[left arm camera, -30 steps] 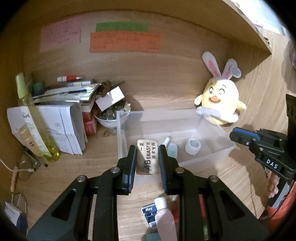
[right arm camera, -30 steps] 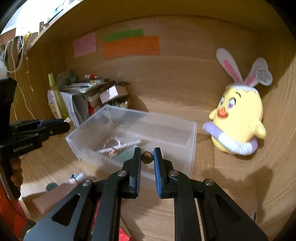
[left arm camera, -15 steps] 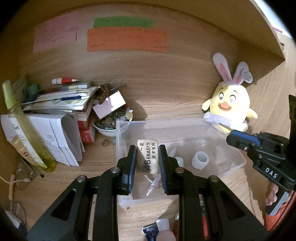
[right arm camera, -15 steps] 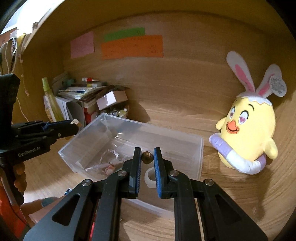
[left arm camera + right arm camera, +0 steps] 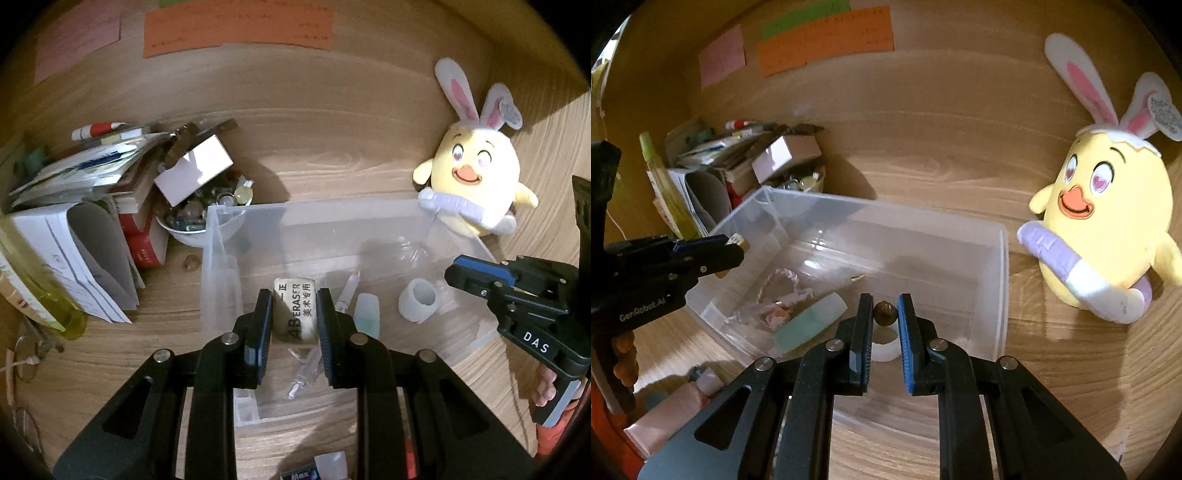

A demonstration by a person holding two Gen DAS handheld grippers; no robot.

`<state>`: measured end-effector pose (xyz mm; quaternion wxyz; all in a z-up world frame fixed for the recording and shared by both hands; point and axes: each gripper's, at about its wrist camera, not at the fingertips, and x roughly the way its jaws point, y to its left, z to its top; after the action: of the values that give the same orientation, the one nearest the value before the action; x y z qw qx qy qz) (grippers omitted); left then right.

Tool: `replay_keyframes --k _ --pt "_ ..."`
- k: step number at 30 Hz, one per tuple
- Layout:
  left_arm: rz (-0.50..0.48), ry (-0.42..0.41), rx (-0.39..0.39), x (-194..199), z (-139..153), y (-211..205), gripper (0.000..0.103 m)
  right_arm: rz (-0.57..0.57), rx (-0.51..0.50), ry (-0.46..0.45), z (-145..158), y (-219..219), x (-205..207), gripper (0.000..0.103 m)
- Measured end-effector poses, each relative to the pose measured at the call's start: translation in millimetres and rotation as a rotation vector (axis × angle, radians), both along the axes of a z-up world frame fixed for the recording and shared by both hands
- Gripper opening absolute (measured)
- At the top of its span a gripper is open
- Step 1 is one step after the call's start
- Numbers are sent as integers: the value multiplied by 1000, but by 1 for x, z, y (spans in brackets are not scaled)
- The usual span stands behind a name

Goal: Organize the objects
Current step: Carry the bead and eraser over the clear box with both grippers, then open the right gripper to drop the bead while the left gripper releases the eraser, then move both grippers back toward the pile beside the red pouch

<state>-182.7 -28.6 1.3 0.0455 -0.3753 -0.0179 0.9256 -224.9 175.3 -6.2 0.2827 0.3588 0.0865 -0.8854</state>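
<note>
A clear plastic bin (image 5: 317,210) (image 5: 1001,273) sits on the wooden desk. My left gripper (image 5: 294,306) is shut on a beige eraser (image 5: 295,314) printed with black letters, and holds it over the bin's near left part. My right gripper (image 5: 884,312) is shut on a small brown bead (image 5: 885,313), above the bin's near side. Inside the bin lie a white tape roll (image 5: 419,304) (image 5: 884,347), a mint-capped tube (image 5: 366,314) (image 5: 809,323), a thin pen (image 5: 347,291) and crumpled wrappers (image 5: 775,312). The other gripper shows at each view's edge, as the right gripper (image 5: 517,291) and the left gripper (image 5: 665,266).
A yellow chick plush with rabbit ears (image 5: 476,184) (image 5: 1108,229) leans on the back wall, right of the bin. To the left stand a bowl of small items (image 5: 199,218), stacked books and papers (image 5: 92,206) and a yellow-green bottle (image 5: 40,291). More items lie in front of the bin (image 5: 683,395).
Both grippers have moved forward and down over the bin, which now looks larger and closer. The eraser and the bead stay clamped. The loose items in front have slid toward the lower frame edge.
</note>
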Motion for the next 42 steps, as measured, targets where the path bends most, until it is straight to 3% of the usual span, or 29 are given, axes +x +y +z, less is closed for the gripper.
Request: replay_keyframes --k 12,14,18,20,24,28,31,42 --pt "-12 0 -49 -4 -3 9 24 6 42 -8 -9 -7 -1 13" --pt "-14 3 -54 -2 -1 10 27 7 40 -12 -7 -7 0 16" --pt "-11 24 -55 5 6 12 46 6 34 8 0 -7 6 35" --pt "-11 38 -58 10 11 13 50 4 30 32 6 -7 12 39" --pt "-2 67 -67 24 22 13 68 6 16 63 17 -5 24 51" --pt "11 91 -76 44 29 11 80 9 5 98 29 0 40 54" --pt "19 94 -78 58 31 8 84 19 -9 106 35 4 54 54" --pt "27 1 -66 102 7 -3 85 64 -26 90 29 10 107 56"
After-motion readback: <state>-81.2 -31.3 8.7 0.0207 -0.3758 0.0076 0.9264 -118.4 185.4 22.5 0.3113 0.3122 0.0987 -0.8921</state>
